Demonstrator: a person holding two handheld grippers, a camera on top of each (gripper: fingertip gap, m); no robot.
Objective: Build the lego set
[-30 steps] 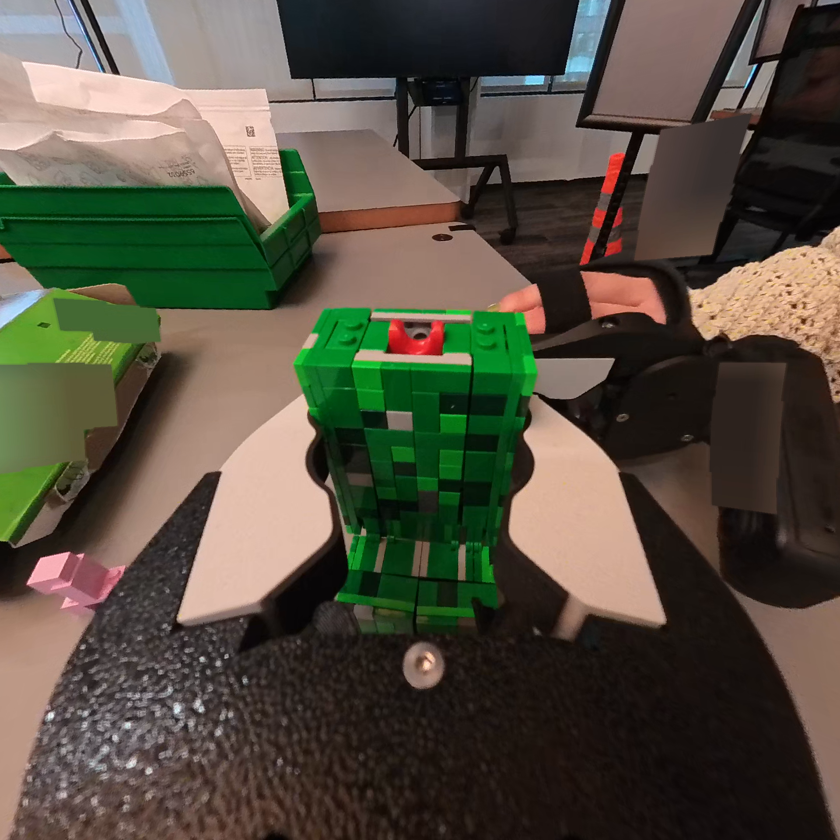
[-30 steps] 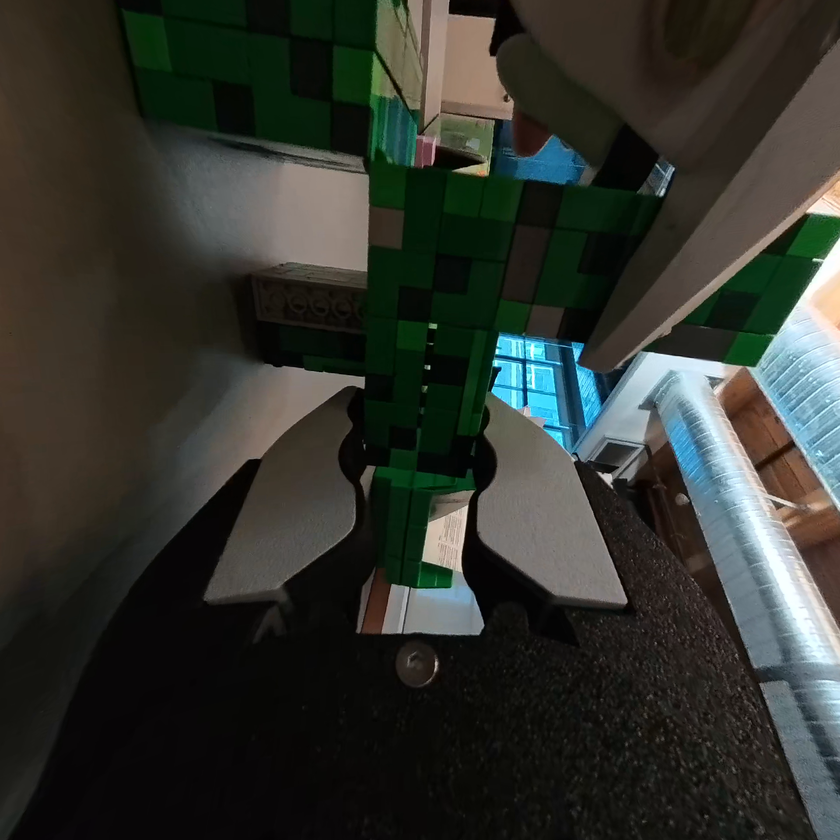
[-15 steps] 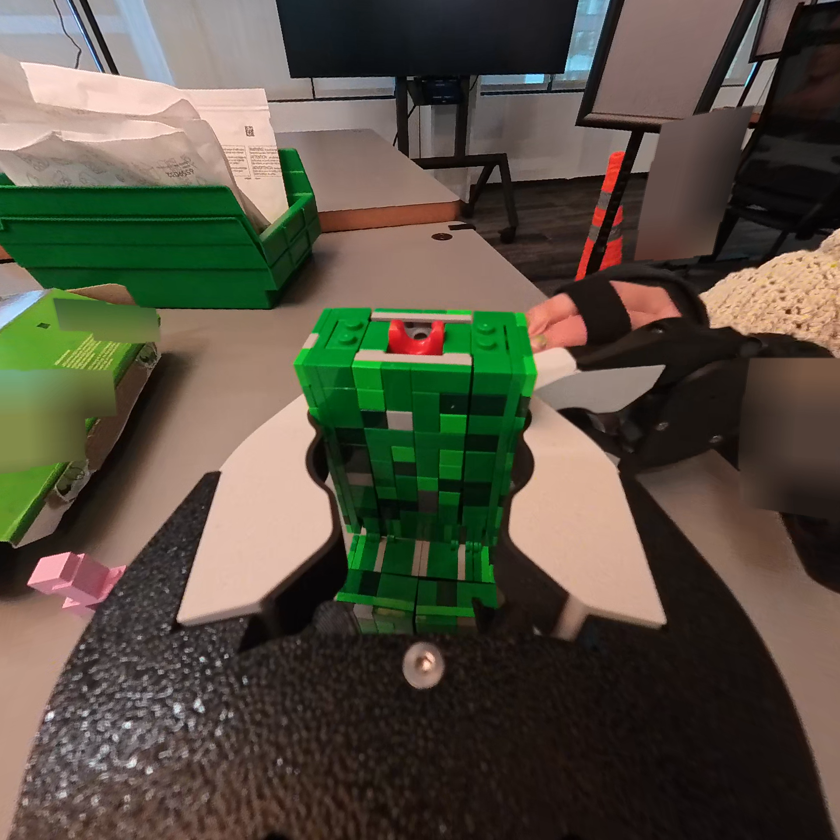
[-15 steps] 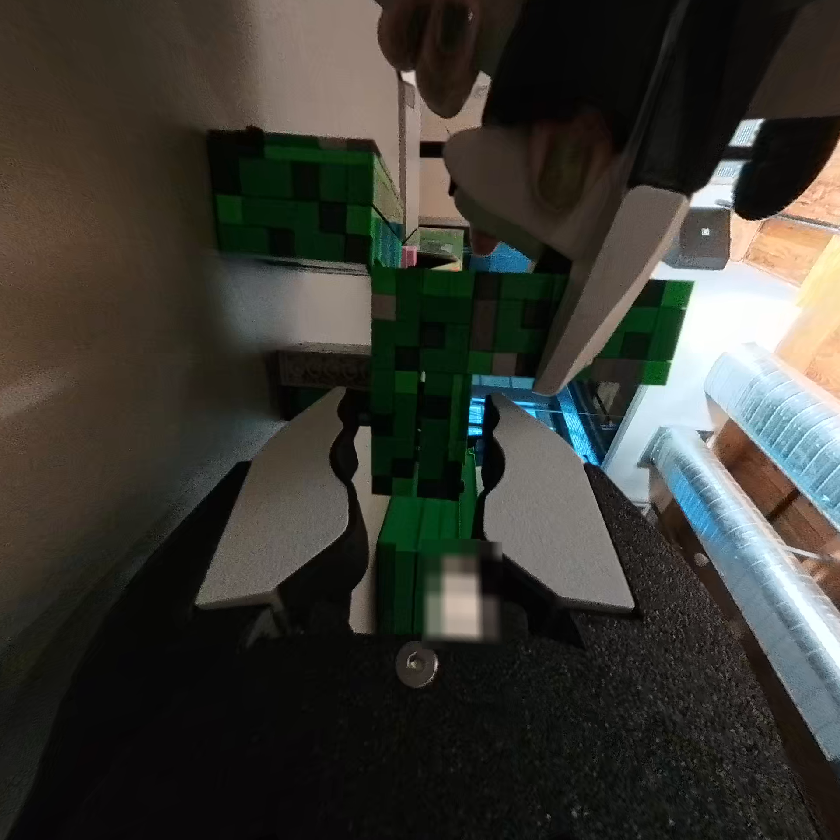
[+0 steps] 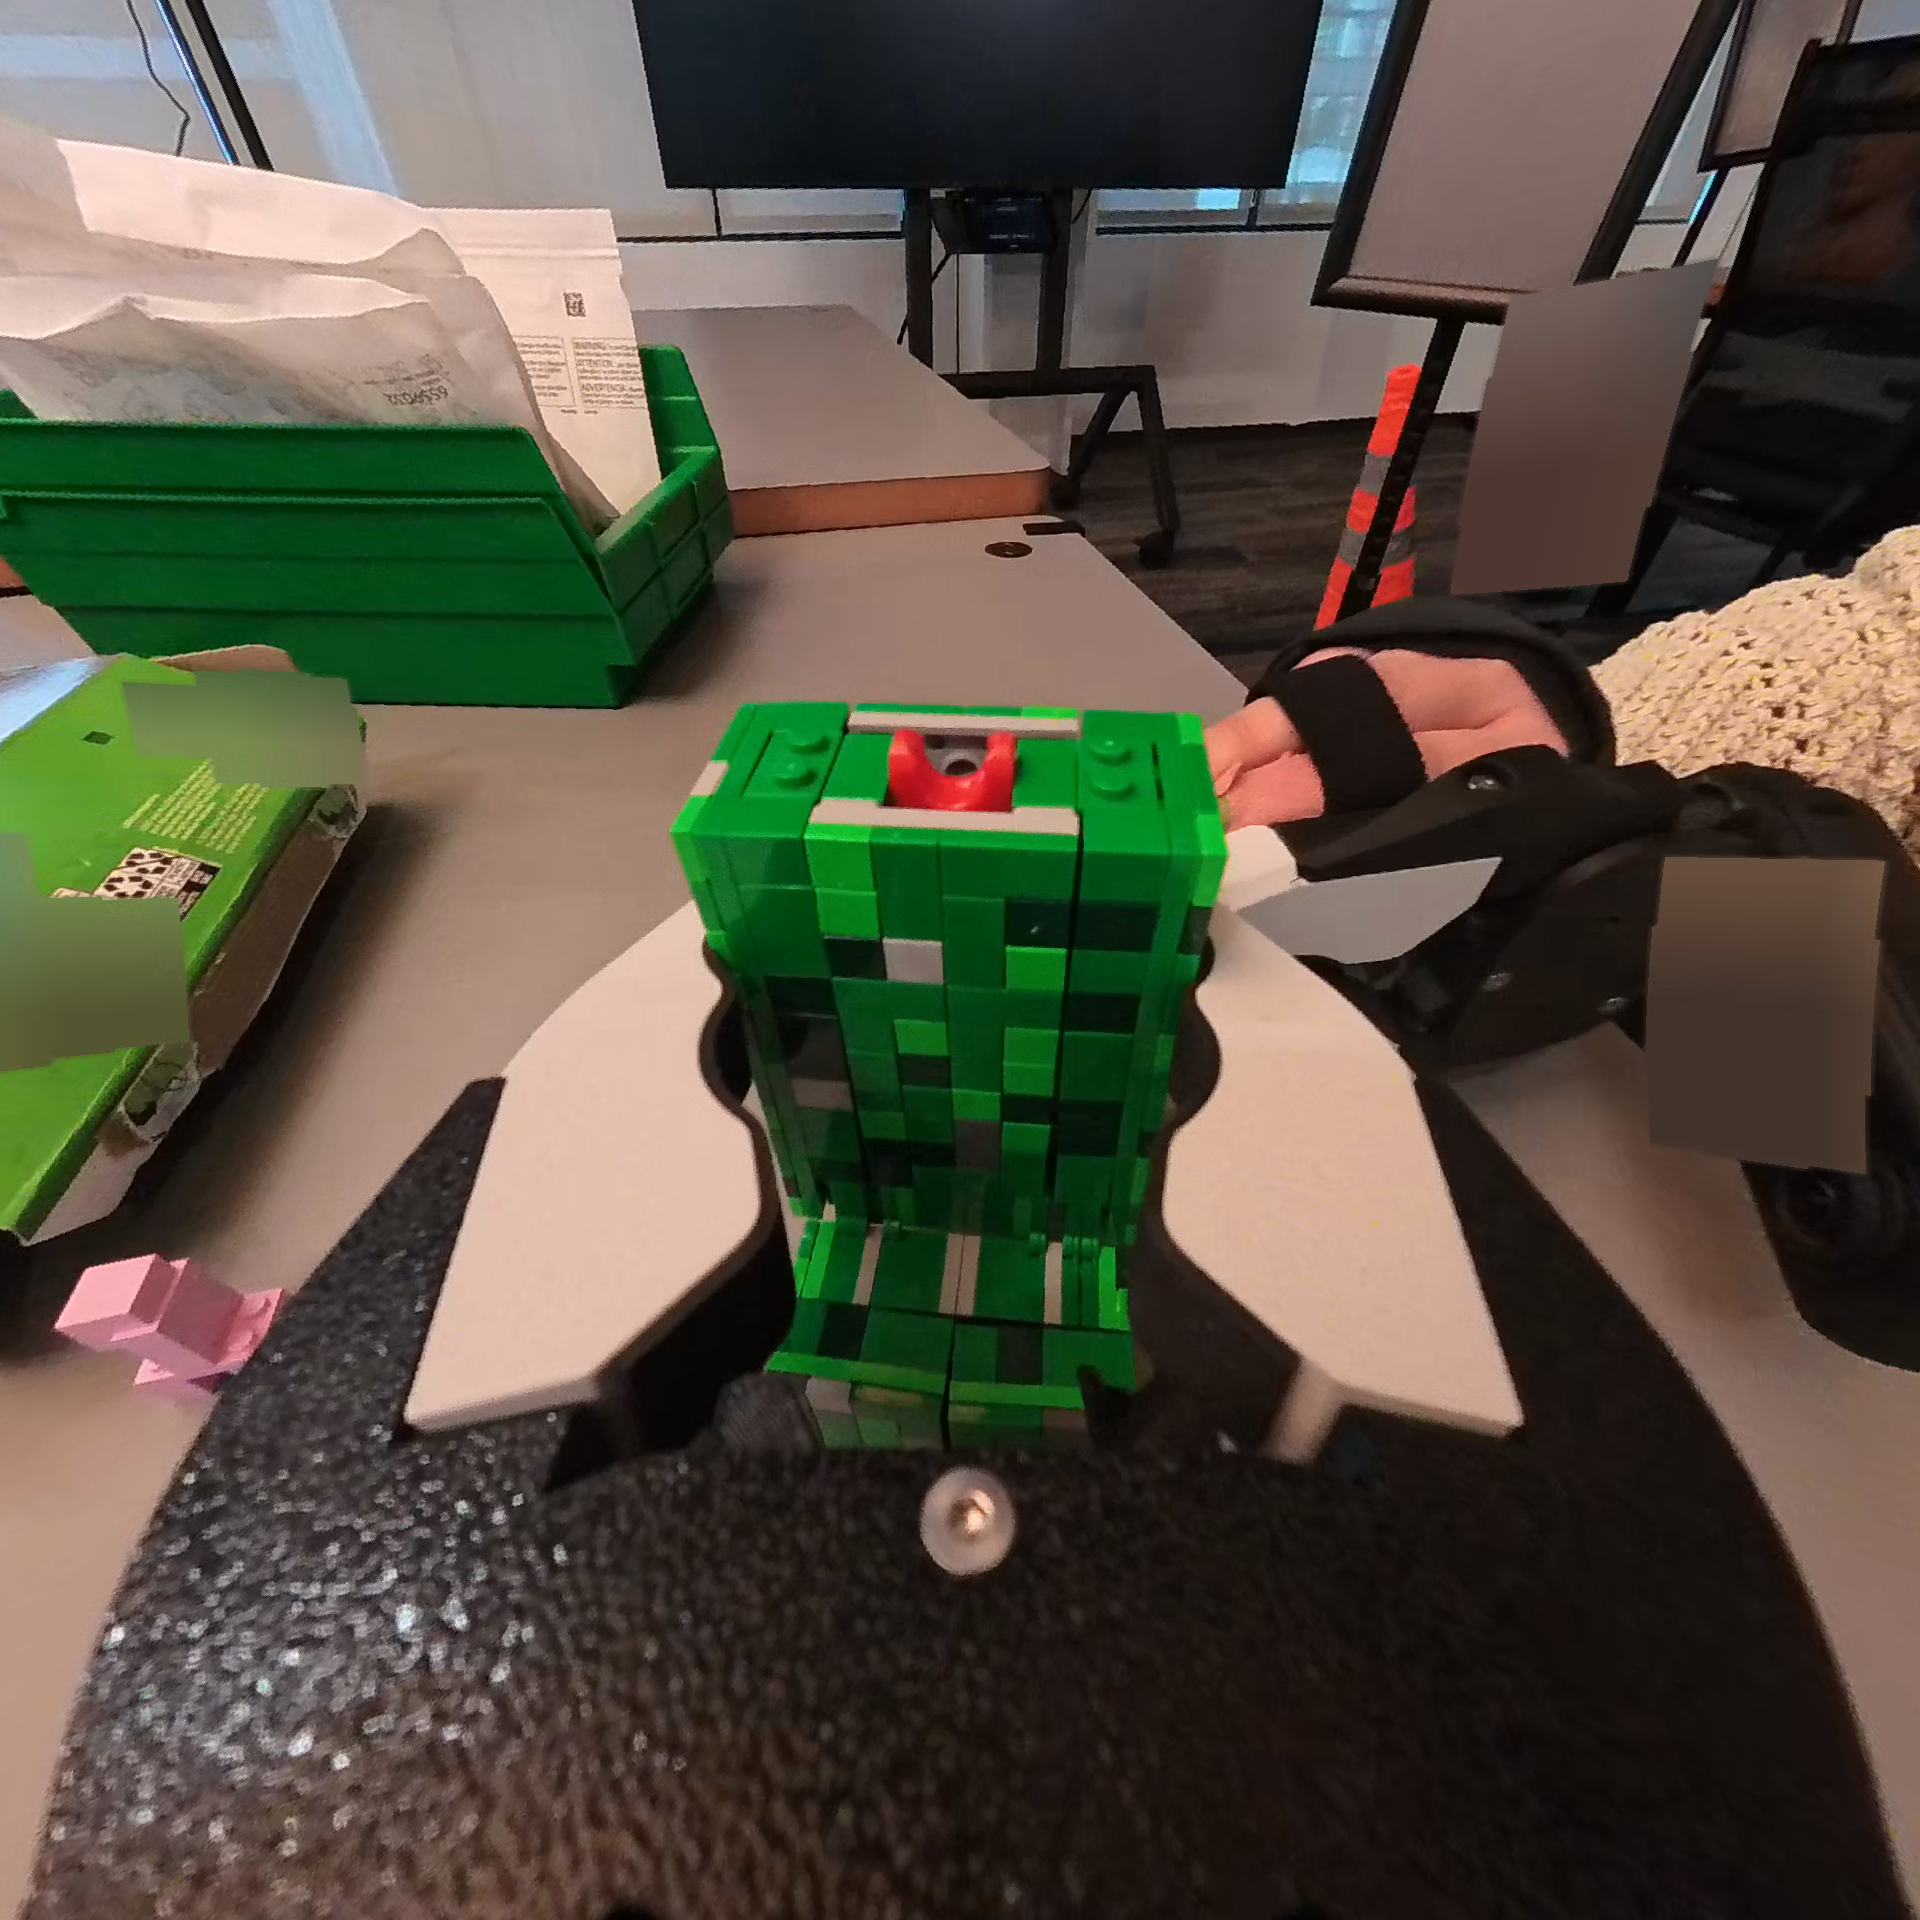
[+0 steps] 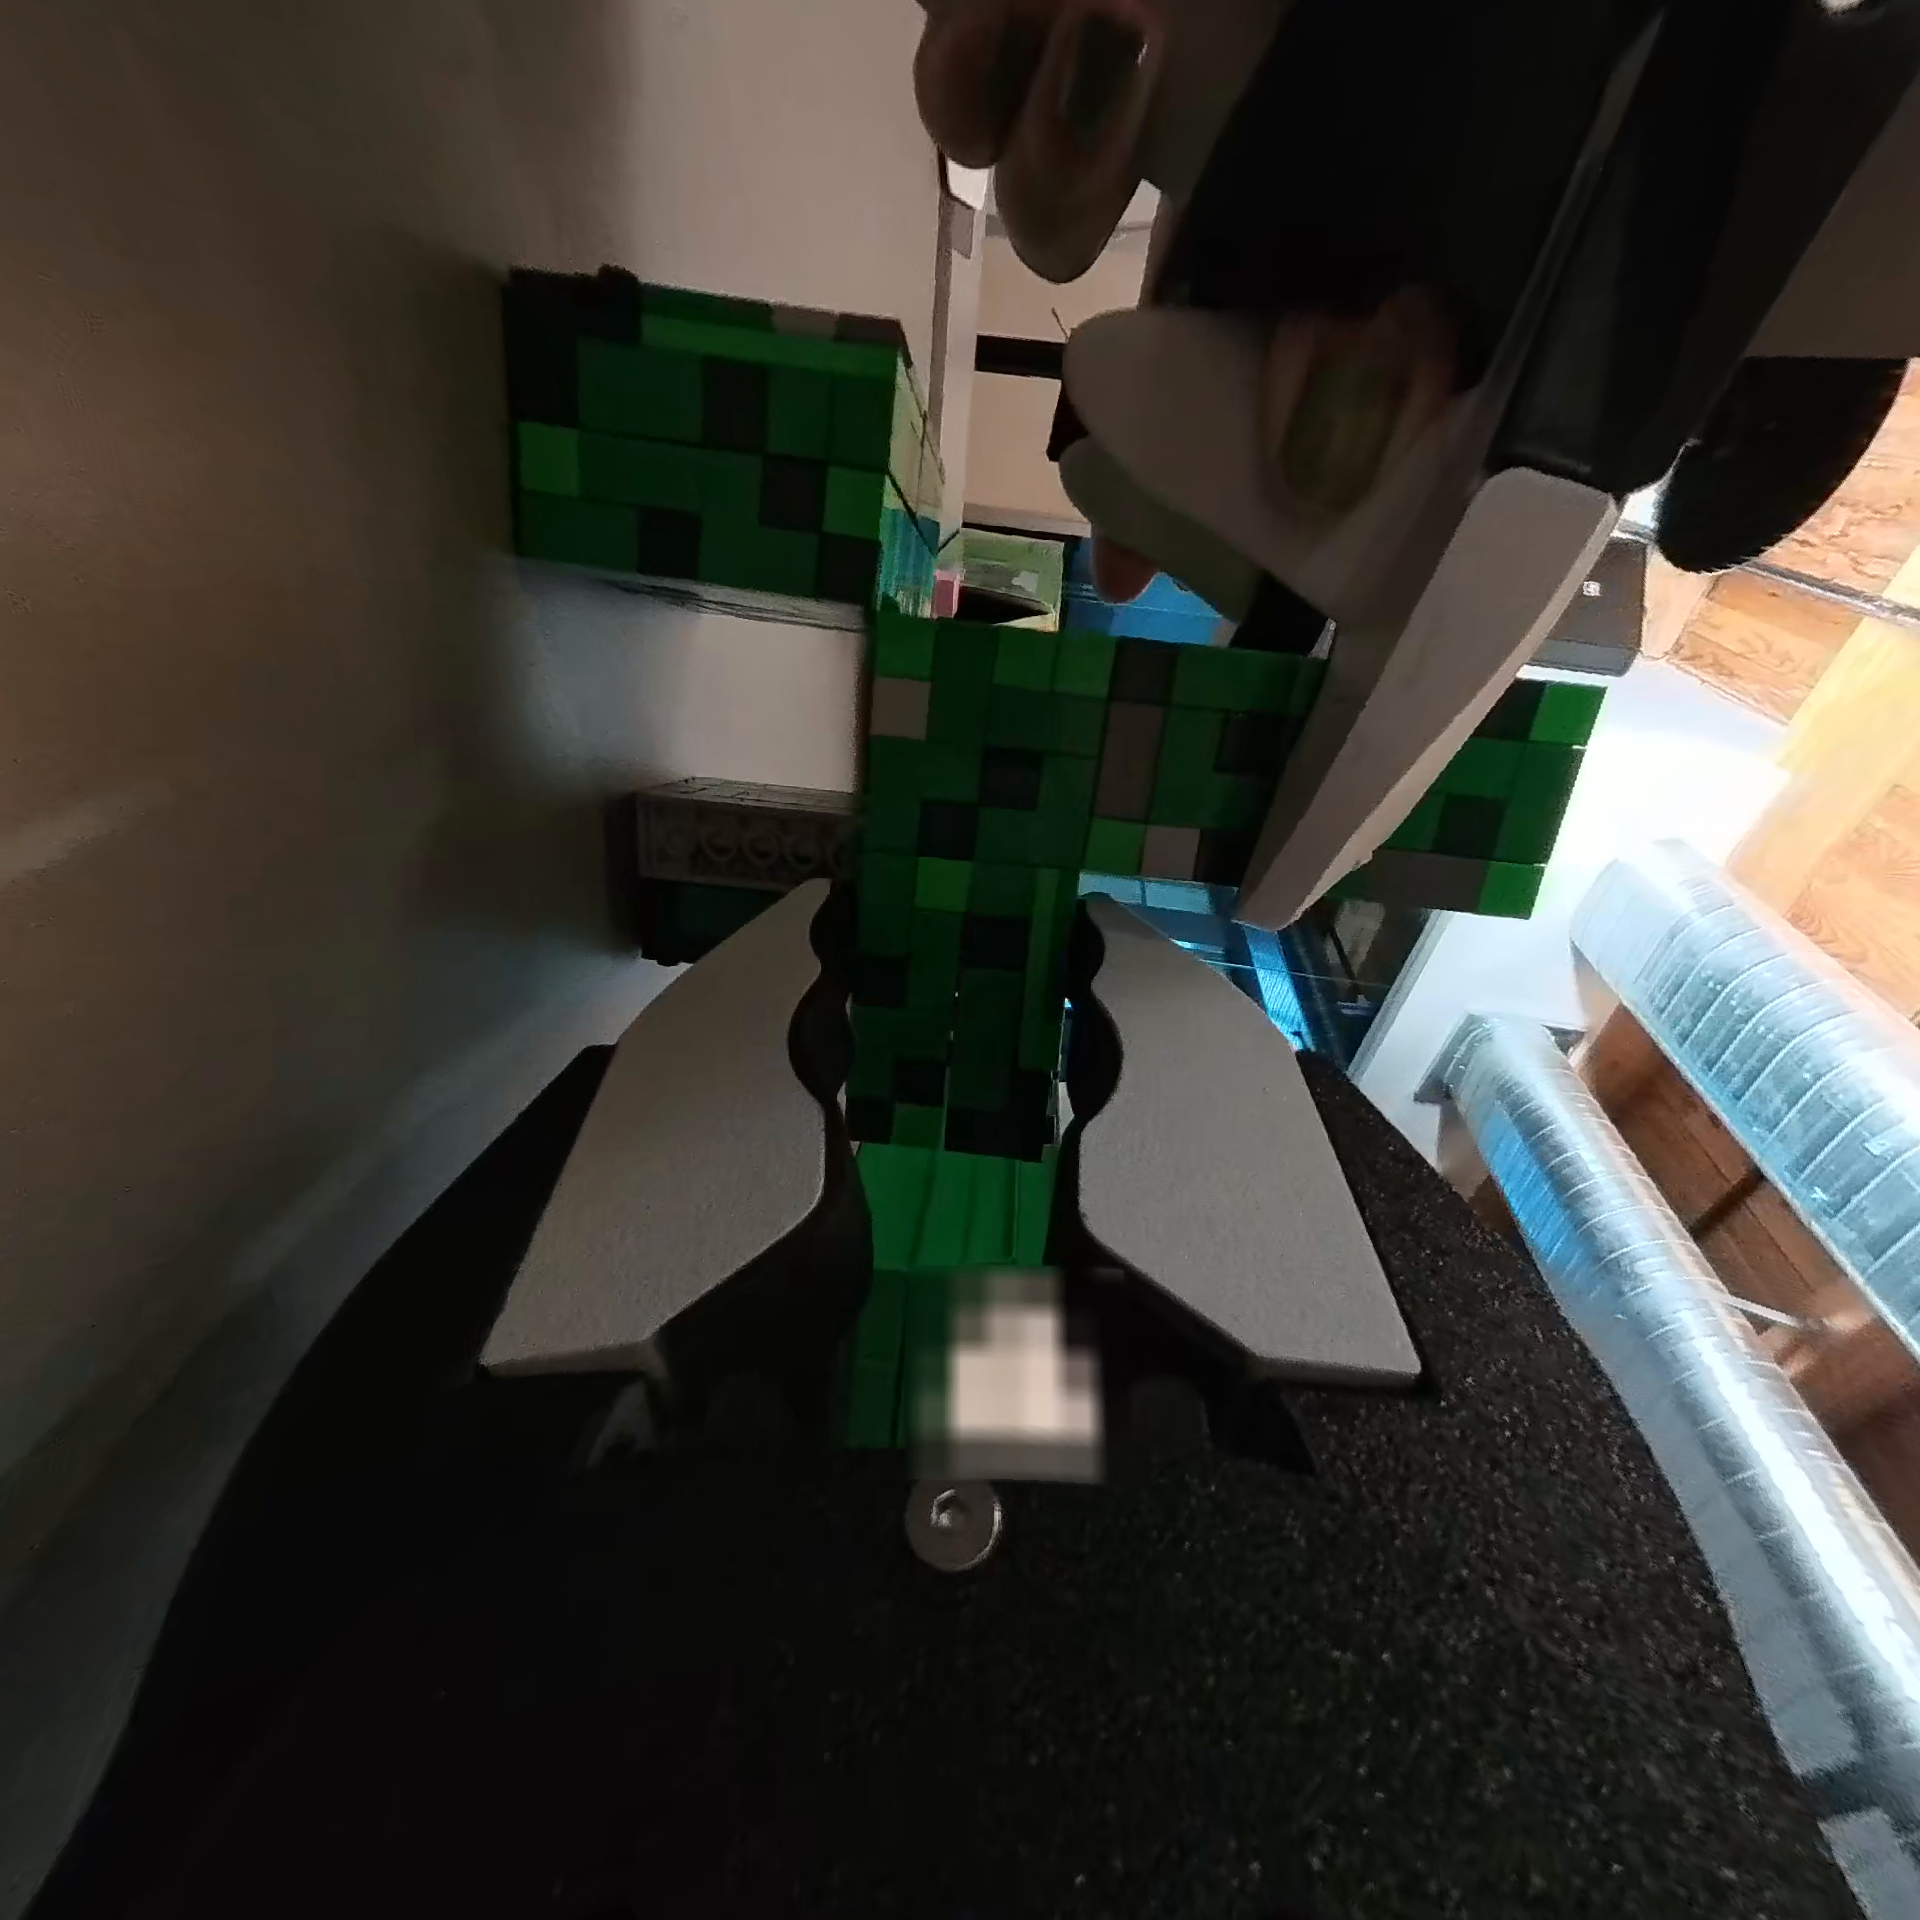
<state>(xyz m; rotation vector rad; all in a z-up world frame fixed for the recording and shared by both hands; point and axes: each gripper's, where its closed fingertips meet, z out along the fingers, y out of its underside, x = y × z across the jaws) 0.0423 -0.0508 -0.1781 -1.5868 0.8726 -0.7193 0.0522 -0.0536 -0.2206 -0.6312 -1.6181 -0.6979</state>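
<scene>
My left gripper [image 5: 961,966] is shut on a tall green pixel-patterned lego body [image 5: 966,987] and holds it above the table. A red piece [image 5: 951,774] sits in a grey-framed recess at the body's far end. My right gripper [image 5: 1340,904] reaches in from the right at that end. In the right wrist view the right gripper [image 6: 961,935] is shut on a narrow green section of the same body [image 6: 1039,748]. One of the left gripper's fingers [image 6: 1403,675] crosses the body there. A green lego cube [image 6: 707,447] and a grey studded brick [image 6: 738,842] lie on the table behind.
A green bin [image 5: 364,540] with white paper bags stands at the back left. An opened green box [image 5: 135,935] lies at the left, with a small pink lego figure [image 5: 166,1330] in front of it. A gloved hand [image 5: 1455,717] holds the right gripper on the grey table [image 5: 520,883]. The green lego cube [image 6: 707,447] lies around 7 centimetres away from my right fingertips.
The right gripper has slid farther onto the green section, which now reaches deeper between its fingers. The green cube has come into the right wrist view. The left gripper and body have stayed put.
</scene>
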